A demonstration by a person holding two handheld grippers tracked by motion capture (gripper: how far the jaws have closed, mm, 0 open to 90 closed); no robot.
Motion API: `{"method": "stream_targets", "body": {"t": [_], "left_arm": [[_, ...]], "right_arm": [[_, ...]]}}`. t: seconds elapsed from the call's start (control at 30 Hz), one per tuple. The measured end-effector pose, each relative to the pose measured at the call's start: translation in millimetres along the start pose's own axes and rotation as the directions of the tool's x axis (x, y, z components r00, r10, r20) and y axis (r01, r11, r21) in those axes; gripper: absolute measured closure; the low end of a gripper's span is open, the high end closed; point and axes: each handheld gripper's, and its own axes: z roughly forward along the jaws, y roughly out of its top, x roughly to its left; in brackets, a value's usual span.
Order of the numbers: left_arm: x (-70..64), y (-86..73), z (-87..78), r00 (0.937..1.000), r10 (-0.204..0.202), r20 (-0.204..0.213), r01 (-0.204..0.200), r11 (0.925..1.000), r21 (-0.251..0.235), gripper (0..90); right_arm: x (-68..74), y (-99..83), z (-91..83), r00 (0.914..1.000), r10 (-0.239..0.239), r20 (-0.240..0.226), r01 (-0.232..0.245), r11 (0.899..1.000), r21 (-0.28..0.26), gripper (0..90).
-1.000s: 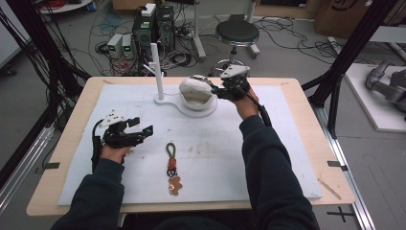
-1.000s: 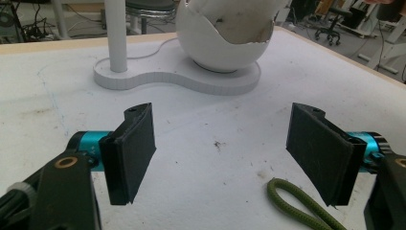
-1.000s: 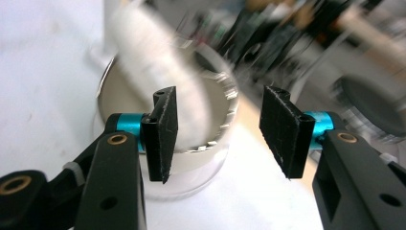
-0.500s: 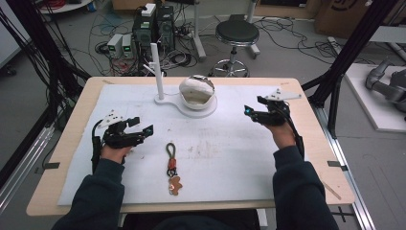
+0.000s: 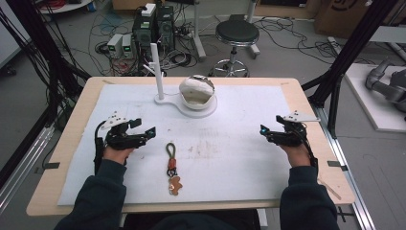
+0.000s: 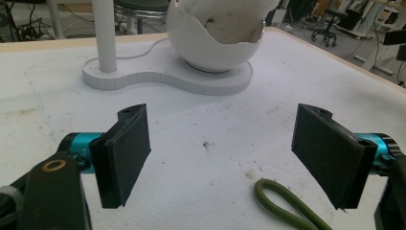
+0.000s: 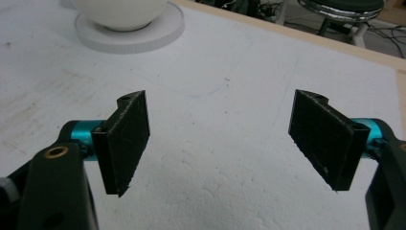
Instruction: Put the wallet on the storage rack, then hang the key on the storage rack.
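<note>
A: Left gripper is noted near the left edge of the counter, fingers spread wide, nothing held. The keychain is seen lying flat on the white mat, just right of that gripper and apart from it, cord loop toward the far side, charm toward the person.

B: Risk there?

A: The cord is thin and flat against the mat. If the fingers are closed too high, it could be missed; too low, and the foam could be dug into. A pinch on the loop alone could leave the charm swinging.

B: Further right?

A: The white post and cracked egg-shaped bowl share one base; a swinging charm could be caught on either. Right gripper is recorded well apart at the right side, fingers equally wide, empty.

B: Unclear items?

A: In the left gripper view the cord is cut off at the bottom edge. The charm's shape is too small to be made out. The bowl's inside is shadowed.
</note>
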Motion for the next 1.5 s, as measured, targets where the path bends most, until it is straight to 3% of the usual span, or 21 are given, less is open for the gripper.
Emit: {"method": "stream_targets", "body": {"t": [0.43,0.63,0.77,0.8,0.97,1.07,1.3,1.33,1.5], "left_arm": [[-4.1,-1.6,5.5,0.9999,0.005,0.012,-0.005,0.9995,0.031,20.8],[-14.6,-4.8,12.7,0.9993,0.024,0.029,-0.027,0.9952,0.094,20.8],[-23.1,-9.7,19.8,0.9985,0.038,0.04,-0.044,0.9855,0.164,22.6],[-25.4,-11.0,21.9,0.9981,0.043,0.045,-0.05,0.9827,0.178,28.0],[-29.7,-16.0,26.4,0.9978,0.05,0.043,-0.059,0.9706,0.233,36.1],[-29.0,-18.9,28.9,0.9969,0.063,0.047,-0.074,0.959,0.274,42.9],[-33.7,-23.4,36.1,0.9968,0.059,0.055,-0.073,0.9475,0.311,48.8],[-34.9,-23.9,37.9,0.9963,0.066,0.054,-0.081,0.9427,0.324,48.7],[-43.7,-25.0,46.7,0.9951,0.086,0.048,-0.097,0.9343,0.343,47.9]], "right_arm": [[-5.4,-7.8,-11.3,0.9992,0.025,0.032,-0.024,1.0,-0.017,23.8],[-4.7,-10.3,-6.6,0.9995,0.002,0.033,-0.002,1.0,0.002,25.3],[-4.1,-10.3,-6.6,0.9995,0.004,0.03,-0.004,1.0,-0.001,25.7],[-4.3,-10.5,-6.6,0.9996,0.001,0.03,-0.001,1.0,-0.002,25.9],[-5.0,-11.6,-5.3,0.9998,-0.001,0.022,0.001,1.0,0.003,27.5],[-4.2,-11.6,-3.7,0.9998,-0.002,0.019,0.002,1.0,0.011,27.8],[-3.7,-12.5,-2.2,0.9999,0.0,0.017,0.0,1.0,0.018,27.9],[-3.3,-12.4,-2.3,0.9999,0.001,0.016,-0.001,1.0,0.018,27.9],[-0.7,-12.2,-1.9,0.9999,-0.01,0.009,0.01,1.0,0.022,28.6]]}}
